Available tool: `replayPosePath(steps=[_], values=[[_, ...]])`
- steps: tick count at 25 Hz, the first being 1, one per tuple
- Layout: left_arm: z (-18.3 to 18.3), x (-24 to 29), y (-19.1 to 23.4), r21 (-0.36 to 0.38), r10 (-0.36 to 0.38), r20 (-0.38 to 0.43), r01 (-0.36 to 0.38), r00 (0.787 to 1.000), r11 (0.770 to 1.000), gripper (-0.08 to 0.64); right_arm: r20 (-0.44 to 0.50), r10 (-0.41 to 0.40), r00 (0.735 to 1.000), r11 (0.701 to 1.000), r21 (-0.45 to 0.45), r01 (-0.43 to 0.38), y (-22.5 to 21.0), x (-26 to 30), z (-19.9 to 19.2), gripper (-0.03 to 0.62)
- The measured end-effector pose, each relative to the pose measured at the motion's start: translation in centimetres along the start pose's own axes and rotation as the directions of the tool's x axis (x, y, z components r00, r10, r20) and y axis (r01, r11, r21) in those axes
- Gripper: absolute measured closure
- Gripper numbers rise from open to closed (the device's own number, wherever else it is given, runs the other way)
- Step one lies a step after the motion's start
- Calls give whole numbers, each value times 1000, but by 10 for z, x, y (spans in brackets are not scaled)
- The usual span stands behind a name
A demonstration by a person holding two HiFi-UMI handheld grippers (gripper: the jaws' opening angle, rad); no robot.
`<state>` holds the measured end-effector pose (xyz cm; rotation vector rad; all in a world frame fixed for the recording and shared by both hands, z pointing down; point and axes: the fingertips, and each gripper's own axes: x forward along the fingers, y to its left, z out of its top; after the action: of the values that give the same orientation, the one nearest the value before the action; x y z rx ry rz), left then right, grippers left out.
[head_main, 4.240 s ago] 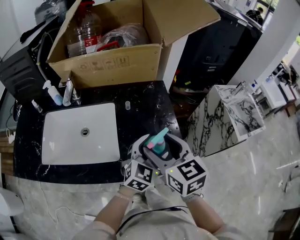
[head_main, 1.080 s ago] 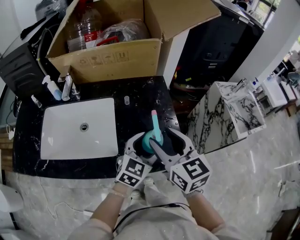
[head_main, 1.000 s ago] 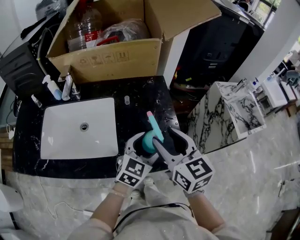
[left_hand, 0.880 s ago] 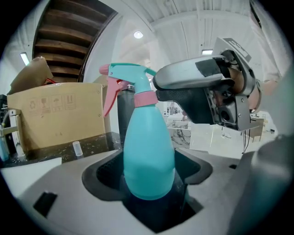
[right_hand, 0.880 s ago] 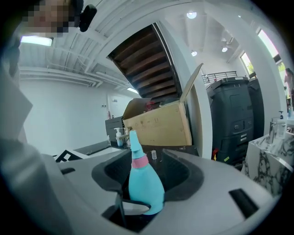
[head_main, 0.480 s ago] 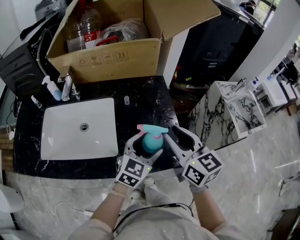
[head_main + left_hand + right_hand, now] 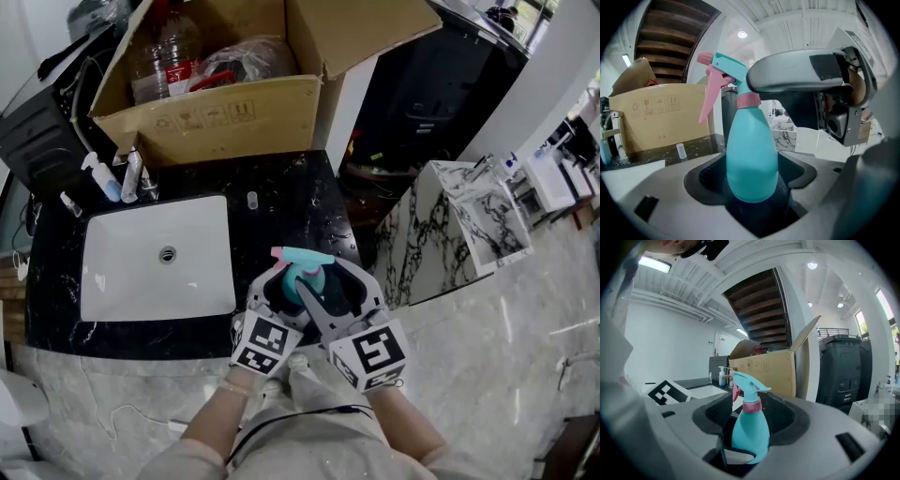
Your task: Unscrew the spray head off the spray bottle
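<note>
A teal spray bottle (image 7: 307, 279) with a pink trigger and pink collar (image 7: 749, 99) hangs over the counter's front edge. My left gripper (image 7: 286, 289) is shut on its round body (image 7: 752, 154), which fills the gap between the pads. The spray head (image 7: 302, 256) points left, toward the sink. My right gripper (image 7: 323, 274) reaches in from the right at head height. Its jaws are opening with the head (image 7: 747, 385) between them, and a gap shows on each side of the collar. One grey finger (image 7: 797, 77) of the right gripper lies against the head's back.
A white sink (image 7: 159, 262) is set into the black marble counter (image 7: 291, 202). An open cardboard box (image 7: 216, 112) full of bottles stands at the back. Small dispensers (image 7: 111, 183) stand by the tap, with a clear vial (image 7: 251, 199) nearby. The floor drops off to the right.
The spray head has turned from pointing away to pointing left. The right gripper pulled off to the right, open, then came back around the head. The left gripper stayed put.
</note>
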<state>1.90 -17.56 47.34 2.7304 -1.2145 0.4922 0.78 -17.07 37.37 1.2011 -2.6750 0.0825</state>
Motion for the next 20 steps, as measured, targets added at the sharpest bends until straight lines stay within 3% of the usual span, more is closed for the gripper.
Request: replayPosePath(steps=[6, 10, 16, 20], values=[[-1, 0, -2, 2, -5, 3, 5, 1000, 1000, 215, -61, -58, 996, 998, -6, 58, -16, 12, -12, 350], [0, 1, -5, 19, -23, 2, 23, 1000, 1000, 216, -59, -40, 997, 999, -12, 39, -17, 6, -12, 350], [0, 1, -6, 17, -39, 2, 39, 999, 999, 218, -88, -4, 996, 992, -127, -7, -12, 3, -9, 363], [0, 1, -7, 8, -40, 2, 40, 999, 999, 219, -101, 23, 995, 989, -143, -37, -10, 0, -9, 383]])
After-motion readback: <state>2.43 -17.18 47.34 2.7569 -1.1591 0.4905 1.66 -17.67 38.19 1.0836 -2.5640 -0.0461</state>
